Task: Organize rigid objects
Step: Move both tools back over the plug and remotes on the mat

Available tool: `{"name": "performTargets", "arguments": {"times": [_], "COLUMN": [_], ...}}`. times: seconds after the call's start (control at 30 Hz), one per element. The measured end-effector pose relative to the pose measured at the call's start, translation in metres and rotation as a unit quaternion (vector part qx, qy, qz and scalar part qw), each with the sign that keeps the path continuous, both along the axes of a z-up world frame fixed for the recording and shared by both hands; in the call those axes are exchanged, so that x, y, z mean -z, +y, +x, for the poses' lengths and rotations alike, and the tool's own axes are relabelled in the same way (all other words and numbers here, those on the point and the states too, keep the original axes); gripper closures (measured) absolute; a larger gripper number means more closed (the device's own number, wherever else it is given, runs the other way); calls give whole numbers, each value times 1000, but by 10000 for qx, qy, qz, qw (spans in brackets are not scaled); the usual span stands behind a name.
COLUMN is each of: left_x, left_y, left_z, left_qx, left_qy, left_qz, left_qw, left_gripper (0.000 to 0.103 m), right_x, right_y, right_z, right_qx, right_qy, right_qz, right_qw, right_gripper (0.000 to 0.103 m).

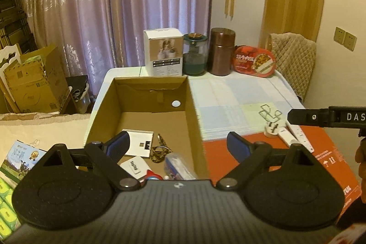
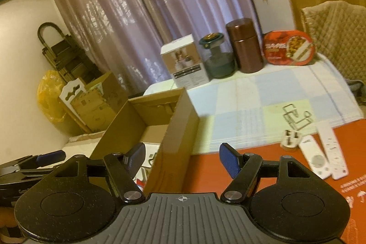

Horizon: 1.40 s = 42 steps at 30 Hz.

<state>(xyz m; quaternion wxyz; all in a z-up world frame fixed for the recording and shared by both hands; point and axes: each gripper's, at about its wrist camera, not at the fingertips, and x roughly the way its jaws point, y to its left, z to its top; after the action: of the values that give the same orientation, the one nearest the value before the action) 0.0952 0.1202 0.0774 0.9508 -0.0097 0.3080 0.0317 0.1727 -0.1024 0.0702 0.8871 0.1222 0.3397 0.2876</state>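
Observation:
An open cardboard box (image 1: 192, 106) stands on the table and holds a white flat card (image 1: 139, 141), scissors (image 1: 160, 150), a white case (image 1: 135, 167) and a clear packet (image 1: 178, 166). My left gripper (image 1: 178, 144) is open and empty above the box's near end. My right gripper (image 2: 183, 159) is open and empty, straddling the box's right wall (image 2: 176, 129). On the red board (image 2: 251, 166) lie a white plug (image 2: 290, 140), two white remotes (image 2: 314, 158) and, just beyond it, a wire holder (image 2: 295, 116). The right gripper's arm (image 1: 324, 118) shows at the left view's right edge.
At the table's far edge stand a white carton (image 1: 163, 53), a green glass jar (image 1: 195, 54), a brown canister (image 1: 222, 52) and a red food tub (image 1: 254, 61). A quilted chair (image 1: 295, 58) is behind. Cardboard boxes (image 1: 34, 81) sit left, and green packets (image 1: 6, 198) are near left.

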Motion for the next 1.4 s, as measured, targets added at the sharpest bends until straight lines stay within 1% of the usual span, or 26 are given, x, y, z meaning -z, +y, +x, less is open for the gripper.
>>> {"name": "performTargets", "arguments": {"times": [0.27, 0.47, 0.63, 0.9, 1.1, 1.4], "left_x": [-6, -8, -5, 10, 21, 34], "left_y": [-29, -51, -72, -105, -127, -150], "left_z": [-15, -17, -13, 2, 15, 35], "left_qx": [100, 294, 488, 733, 888, 990], "left_qy": [-37, -99, -129, 9, 106, 217], "left_qz": [-32, -103, -208, -255, -247, -175], "left_qw": [9999, 9995, 9985, 9970, 9957, 9947], "left_gripper": [13, 13, 13, 14, 14, 14], "right_x": [-11, -17, -15, -2, 8, 28], "right_y": [-45, -87, -130, -190, -212, -225], "right_z": [-8, -14, -17, -18, -17, -6], "right_qx": [322, 594, 899, 1404, 1549, 1559], "right_qy": [-66, -155, -152, -22, 47, 178], "right_qz": [19, -24, -138, -256, -387, -472], "right_qw": [9995, 9981, 9957, 9898, 9872, 9865], "right_gripper": [34, 35, 34, 35, 35, 35]}}
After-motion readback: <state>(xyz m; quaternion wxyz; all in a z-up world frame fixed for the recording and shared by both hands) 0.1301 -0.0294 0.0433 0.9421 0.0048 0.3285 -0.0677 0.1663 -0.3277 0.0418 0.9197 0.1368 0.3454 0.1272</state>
